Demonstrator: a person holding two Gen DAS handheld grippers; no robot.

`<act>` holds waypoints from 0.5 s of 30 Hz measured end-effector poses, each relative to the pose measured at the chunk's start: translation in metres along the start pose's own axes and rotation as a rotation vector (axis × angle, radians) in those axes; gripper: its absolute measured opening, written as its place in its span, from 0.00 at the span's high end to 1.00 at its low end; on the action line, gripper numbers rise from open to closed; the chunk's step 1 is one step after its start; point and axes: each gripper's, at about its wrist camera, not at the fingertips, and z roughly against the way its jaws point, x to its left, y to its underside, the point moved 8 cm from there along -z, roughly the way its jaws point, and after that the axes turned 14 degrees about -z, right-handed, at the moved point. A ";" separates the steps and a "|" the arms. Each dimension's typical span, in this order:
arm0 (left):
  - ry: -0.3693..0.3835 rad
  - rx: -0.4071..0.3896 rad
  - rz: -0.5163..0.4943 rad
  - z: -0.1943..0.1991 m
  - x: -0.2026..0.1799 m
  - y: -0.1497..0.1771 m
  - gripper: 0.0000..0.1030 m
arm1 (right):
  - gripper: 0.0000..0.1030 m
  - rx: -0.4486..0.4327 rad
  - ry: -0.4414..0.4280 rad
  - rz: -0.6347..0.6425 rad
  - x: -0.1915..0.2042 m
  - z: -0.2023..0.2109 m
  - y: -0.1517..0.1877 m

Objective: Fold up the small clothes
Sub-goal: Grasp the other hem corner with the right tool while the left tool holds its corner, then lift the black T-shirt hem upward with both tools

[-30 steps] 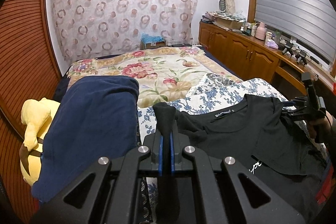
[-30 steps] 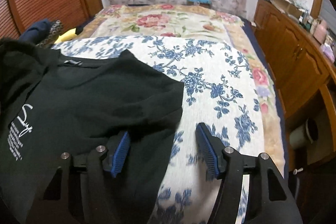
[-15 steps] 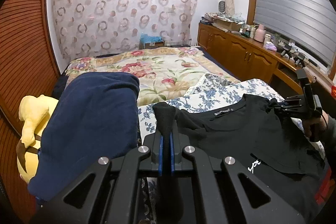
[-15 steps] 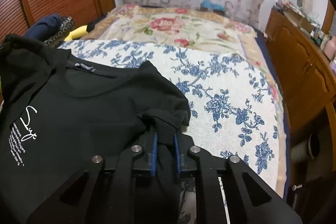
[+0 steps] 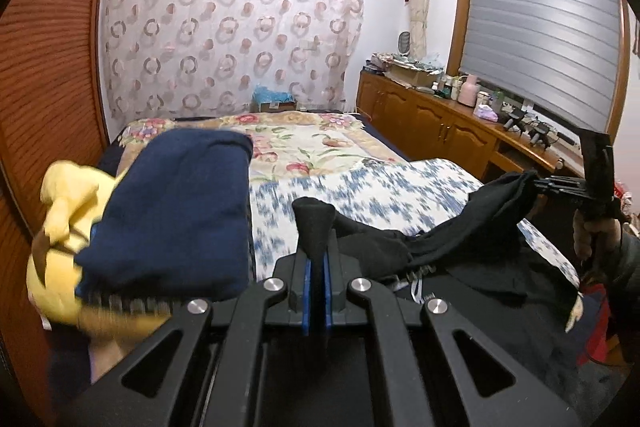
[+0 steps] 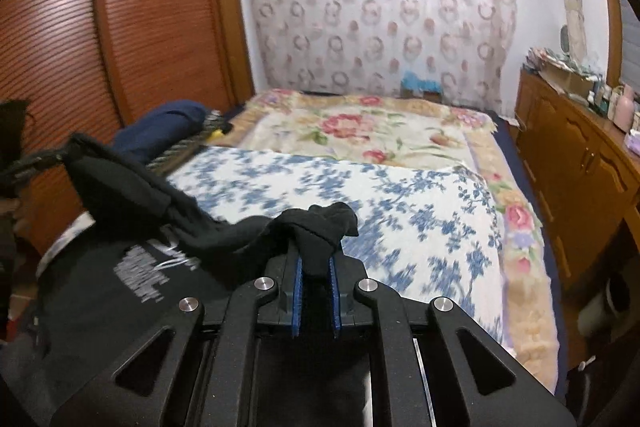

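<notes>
Two claws (image 5: 315, 259) (image 6: 315, 267) – one black shirt (image 6: 120, 187)

left gripper (image 5: 315, 291) jaws clamped, right gripper (image 6: 314, 293) jaws clamped

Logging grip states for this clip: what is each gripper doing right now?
Left gripper: shut on the black T-shirt.
Right gripper: jaws just closed, shut on the black T-shirt's other shoulder.

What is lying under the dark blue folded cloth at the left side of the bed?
A yellow soft toy sticks out beneath the dark blue cloth on its left. A patterned, rope-like edge shows beside it. The rest underneath is covered.
</notes>
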 end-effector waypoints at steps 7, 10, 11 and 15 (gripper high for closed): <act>-0.006 -0.016 0.054 0.030 0.004 0.031 0.98 | 0.92 0.004 -0.008 0.009 0.013 0.040 0.034; -0.017 -0.030 0.066 0.043 0.008 0.036 0.98 | 0.92 -0.001 -0.004 0.010 0.014 0.054 0.040; -0.020 -0.031 0.066 0.046 0.007 0.037 0.98 | 0.92 0.000 -0.001 0.009 0.014 0.056 0.042; -0.037 -0.022 0.056 0.061 0.007 0.044 0.98 | 0.92 0.021 0.026 0.021 0.014 0.069 0.051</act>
